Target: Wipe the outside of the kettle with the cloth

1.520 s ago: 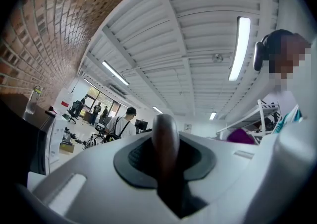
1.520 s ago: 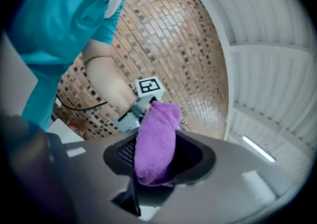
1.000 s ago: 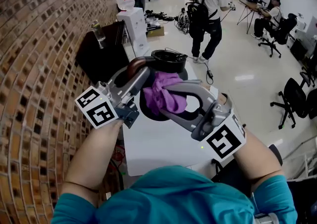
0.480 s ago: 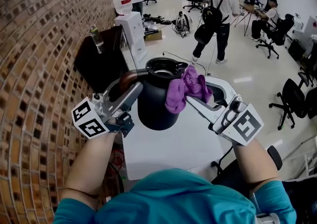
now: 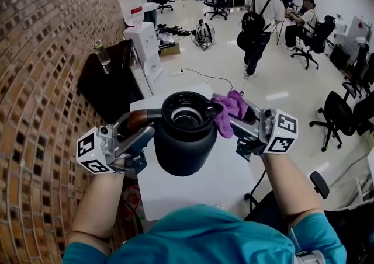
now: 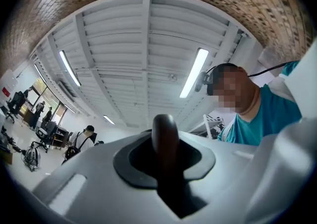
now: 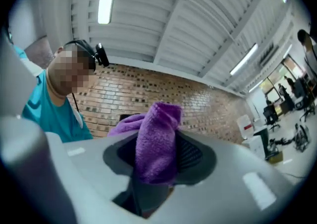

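In the head view the left gripper [image 5: 142,124] is clamped on the curved dark brown handle [image 5: 140,118] of the one matt black, round-bodied kettle [image 5: 186,146], jaws only partly apart because the handle fills the gap. The kettle hangs over the white table [image 5: 193,190] with its open mouth turned up toward the camera. The right gripper [image 5: 235,120] pinches the single fluffy purple cloth [image 5: 228,111], which presses on the kettle's upper right side just below the rim. There are two grippers, each with one black-and-white marker cube [image 5: 93,152], one kettle and one cloth. A second ago the cloth lay bunched over the kettle's near side with the two grippers close together in front of it. Half a second ago it sat high on the right flank. Now the kettle's mouth is seen more from above and the grippers stand to either side. In the left gripper view the left gripper [image 6: 166,173] has both grey jaws closed against the handle [image 6: 165,136], which stands upright between them. In the right gripper view the right gripper [image 7: 153,181] is shut tight on the cloth [image 7: 158,136], a thick fold of it rising out of the jaws, with a red brick wall [image 7: 163,94] behind.
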Demonstrator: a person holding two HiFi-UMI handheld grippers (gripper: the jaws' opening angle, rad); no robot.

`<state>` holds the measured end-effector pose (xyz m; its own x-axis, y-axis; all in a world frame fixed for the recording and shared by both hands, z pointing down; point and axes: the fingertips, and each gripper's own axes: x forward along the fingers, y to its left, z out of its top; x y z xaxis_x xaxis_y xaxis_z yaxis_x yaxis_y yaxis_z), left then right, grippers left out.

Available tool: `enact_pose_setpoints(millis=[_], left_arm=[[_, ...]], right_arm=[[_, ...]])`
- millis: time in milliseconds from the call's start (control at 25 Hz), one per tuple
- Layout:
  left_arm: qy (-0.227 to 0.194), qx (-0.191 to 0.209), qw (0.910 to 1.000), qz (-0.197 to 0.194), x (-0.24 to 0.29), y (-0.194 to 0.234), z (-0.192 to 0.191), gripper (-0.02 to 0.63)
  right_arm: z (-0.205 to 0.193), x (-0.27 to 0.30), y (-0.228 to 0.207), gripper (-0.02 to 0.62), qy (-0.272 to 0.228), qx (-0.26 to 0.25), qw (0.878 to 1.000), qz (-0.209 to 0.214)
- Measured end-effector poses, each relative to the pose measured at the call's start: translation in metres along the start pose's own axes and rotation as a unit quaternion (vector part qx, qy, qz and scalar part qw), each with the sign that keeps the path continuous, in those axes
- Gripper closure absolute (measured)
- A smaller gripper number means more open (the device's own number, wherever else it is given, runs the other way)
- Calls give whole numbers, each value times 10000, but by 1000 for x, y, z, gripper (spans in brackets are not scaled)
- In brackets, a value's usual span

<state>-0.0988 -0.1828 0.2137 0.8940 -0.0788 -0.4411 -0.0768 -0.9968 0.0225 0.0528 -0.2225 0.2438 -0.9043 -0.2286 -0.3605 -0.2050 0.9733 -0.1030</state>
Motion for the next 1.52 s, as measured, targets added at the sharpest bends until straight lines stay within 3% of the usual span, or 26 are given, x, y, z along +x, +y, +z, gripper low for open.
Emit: enact_pose_setpoints(millis=[240,440,520,640,760,840,1000,1240,1520], left_arm=[[323,-19,9946,-987,16,-36,-19,517],[567,-208,9878,-1433,31,-60,-41,517],[629,-303,9846,-1600,34,-69,-43,517],[754,-351,9793,-1846,37,-83,-46,517],[770,-317,9789,-1864,39,-88,-48,517],[716,-307,9816,-1743,39,-85,-47,517],[614,-210,9876,-1429,26,-72,-41,517],[539,-39,9942,-927,13,-54,-33,517],[326,124,9991,-251,-2,-24,-23,517]], right_arm=[[-10,10,6,436,38,589,9963,625],[-20,33,29,438,462,835,9839,1510],[-27,43,43,439,805,972,9709,2036],[-37,50,66,439,1318,1272,9411,2843],[-36,47,74,439,1411,1756,9153,3338],[-32,41,68,439,1227,2017,9119,3356],[-27,21,51,439,794,2276,9221,3027],[-28,-9,39,439,556,2146,9437,2456],[-25,-30,44,439,258,1917,9606,1995]])
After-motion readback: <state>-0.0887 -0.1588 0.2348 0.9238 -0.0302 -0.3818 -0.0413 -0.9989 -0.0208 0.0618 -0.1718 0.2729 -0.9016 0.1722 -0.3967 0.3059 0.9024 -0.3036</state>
